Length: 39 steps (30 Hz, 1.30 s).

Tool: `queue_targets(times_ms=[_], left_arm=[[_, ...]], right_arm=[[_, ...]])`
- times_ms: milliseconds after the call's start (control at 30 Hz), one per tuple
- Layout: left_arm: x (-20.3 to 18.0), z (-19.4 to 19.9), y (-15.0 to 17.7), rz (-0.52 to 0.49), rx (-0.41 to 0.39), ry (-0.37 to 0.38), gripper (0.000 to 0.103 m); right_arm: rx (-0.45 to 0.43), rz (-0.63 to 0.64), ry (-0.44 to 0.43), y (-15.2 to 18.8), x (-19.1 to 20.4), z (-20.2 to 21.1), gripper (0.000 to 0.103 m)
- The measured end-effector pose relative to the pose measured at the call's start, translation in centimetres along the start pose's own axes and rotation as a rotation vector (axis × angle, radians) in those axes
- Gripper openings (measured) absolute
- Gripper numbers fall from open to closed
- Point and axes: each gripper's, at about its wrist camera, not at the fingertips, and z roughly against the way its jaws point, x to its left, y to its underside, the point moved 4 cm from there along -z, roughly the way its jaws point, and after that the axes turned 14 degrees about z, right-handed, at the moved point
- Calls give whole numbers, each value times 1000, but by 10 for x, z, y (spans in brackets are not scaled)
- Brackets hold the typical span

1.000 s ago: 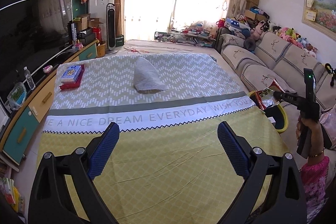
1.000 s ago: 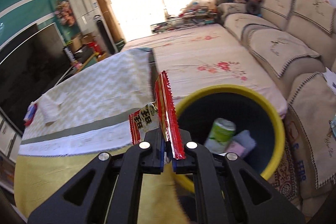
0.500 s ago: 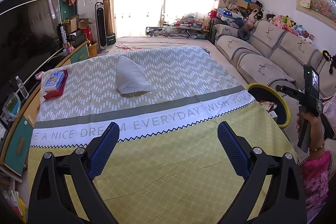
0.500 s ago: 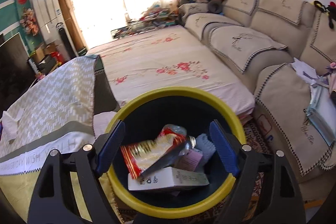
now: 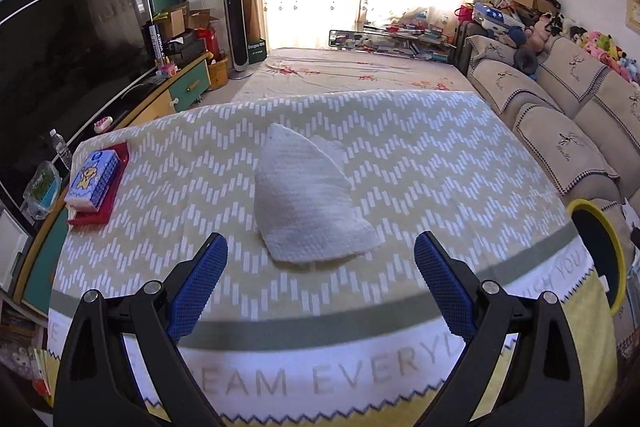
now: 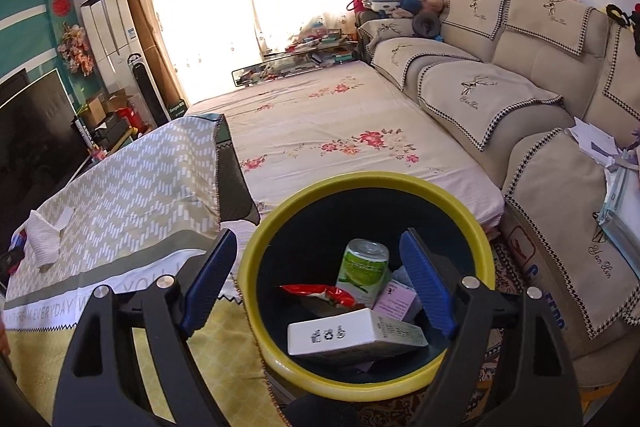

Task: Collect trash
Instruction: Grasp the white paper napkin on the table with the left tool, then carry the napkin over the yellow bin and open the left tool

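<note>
In the right wrist view the right gripper [image 6: 316, 273] hangs over the bin [image 6: 486, 247] at the bottom centre of the frame, tilted down into its mouth. Its jaws have just been opening and now stand spread with nothing between them. The red wrapper [image 6: 320, 293] lies inside the bin, beside a green can [image 6: 362, 267], a white box [image 6: 356, 337] and a purple pack [image 6: 394, 303]. That drop looks done.

In the left wrist view the left gripper [image 5: 320, 281] fills the lower frame, pitched down over the table [image 5: 460, 155], jaws spread and empty. Just beyond its tips, at mid frame, lies the white cloth [image 5: 308, 203], folded to a point, apart from both pads. Further off at the left edge sits a blue tissue pack [image 5: 94, 179] on a red tray [image 5: 116, 187]. The bin's yellow rim shows at the right edge.

I judge the step in hand to be the reach for the next piece, likely the cloth. The next move calls for lowering the left jaws around its near edge, then pinching without dragging the tablecloth.
</note>
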Motion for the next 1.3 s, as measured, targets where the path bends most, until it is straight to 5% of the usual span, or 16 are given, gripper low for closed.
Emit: queue_targets(times_ms=[267, 567, 700, 800, 967, 1300], left_arm=[[3, -56, -27, 13, 25, -47, 86], [-3, -73, -26, -11, 64, -38, 45], [-7, -74, -25, -16, 76, -27, 9], [-17, -64, -22, -35, 55, -9, 8], [-68, -21, -14, -132, 13, 74, 8], [-277, 68, 57, -448, 95, 438, 8]], right_arm=[[7, 23, -19, 0, 11, -2, 79], [20, 10, -25, 1, 7, -8, 79], [14, 8, -28, 1, 6, -7, 79], [1, 2, -30, 0, 3, -1, 79], [-38, -18, -24, -1, -10, 16, 79], [-103, -65, 75, 4, -67, 65, 80]])
